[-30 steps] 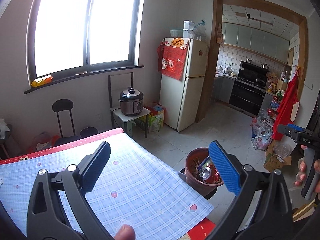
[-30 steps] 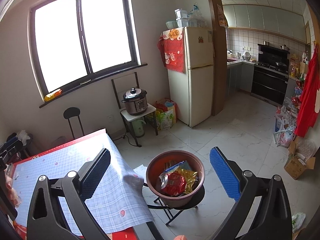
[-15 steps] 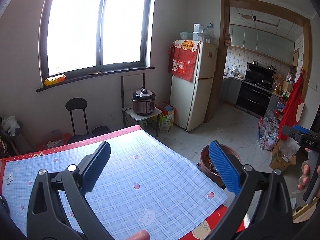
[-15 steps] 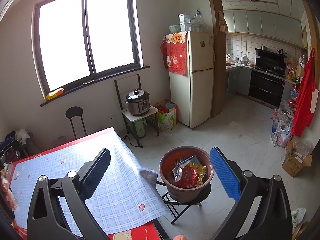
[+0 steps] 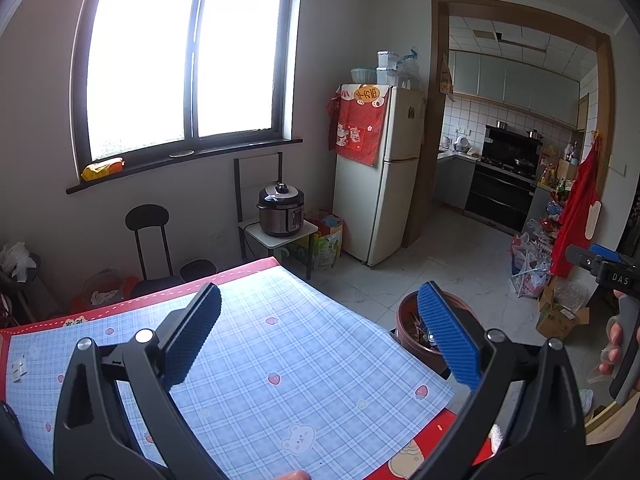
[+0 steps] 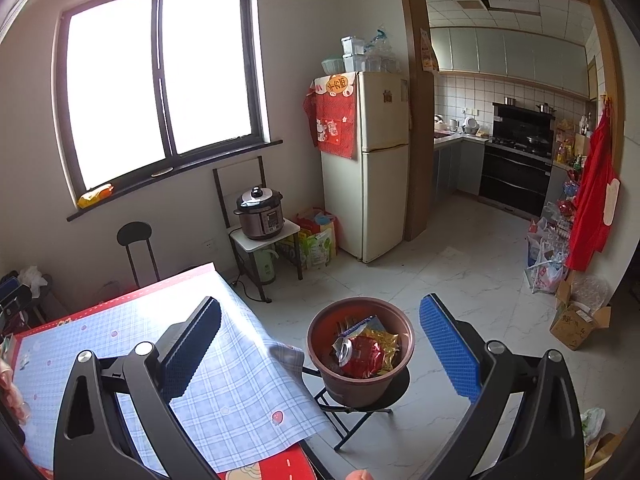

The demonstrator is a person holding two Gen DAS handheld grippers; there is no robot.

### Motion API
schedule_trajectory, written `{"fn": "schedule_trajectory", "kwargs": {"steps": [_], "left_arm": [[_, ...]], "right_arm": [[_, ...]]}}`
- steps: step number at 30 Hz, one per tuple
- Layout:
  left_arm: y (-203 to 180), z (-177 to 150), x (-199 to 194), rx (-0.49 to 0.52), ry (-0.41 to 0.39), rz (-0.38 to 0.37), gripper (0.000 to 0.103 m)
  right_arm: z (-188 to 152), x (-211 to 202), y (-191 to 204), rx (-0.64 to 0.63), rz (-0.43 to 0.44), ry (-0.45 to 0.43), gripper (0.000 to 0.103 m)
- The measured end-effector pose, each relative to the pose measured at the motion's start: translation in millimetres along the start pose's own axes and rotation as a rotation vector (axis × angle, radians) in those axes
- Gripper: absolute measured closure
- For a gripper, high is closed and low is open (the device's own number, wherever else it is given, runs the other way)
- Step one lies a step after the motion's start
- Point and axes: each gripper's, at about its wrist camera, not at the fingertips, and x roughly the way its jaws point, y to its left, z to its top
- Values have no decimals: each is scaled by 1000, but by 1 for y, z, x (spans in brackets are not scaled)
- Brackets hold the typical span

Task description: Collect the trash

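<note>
A brown bin (image 6: 360,360) stands on a black stool beside the table's right corner. It holds a crushed red can (image 6: 352,354) and shiny snack wrappers (image 6: 384,344). In the left wrist view the bin (image 5: 408,328) is partly hidden behind my right finger. My left gripper (image 5: 320,344) is open and empty above the blue checked tablecloth (image 5: 280,360). My right gripper (image 6: 320,344) is open and empty, above and in front of the bin. The right gripper also shows in the left wrist view at the far right (image 5: 612,276).
The blue checked cloth (image 6: 200,380) covers a red-edged table. A rice cooker (image 6: 260,216) sits on a small stand by the wall. A fridge (image 6: 368,164) and the kitchen doorway lie beyond. Bags and boxes (image 6: 576,320) line the right wall. A black stool (image 5: 148,240) stands by the window.
Both grippers have drawn back and up from the bin. In the left wrist view more of the tablecloth shows and the bin has slid behind my right finger. Both stay open.
</note>
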Motion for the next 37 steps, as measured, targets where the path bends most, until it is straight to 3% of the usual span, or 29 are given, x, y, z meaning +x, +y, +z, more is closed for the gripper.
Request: {"fn": "schedule_trajectory", "kwargs": {"steps": [37], "left_arm": [[-20, 18, -4, 36, -27, -57, 6]], "right_arm": [[6, -23, -39, 37, -101, -39, 6]]}}
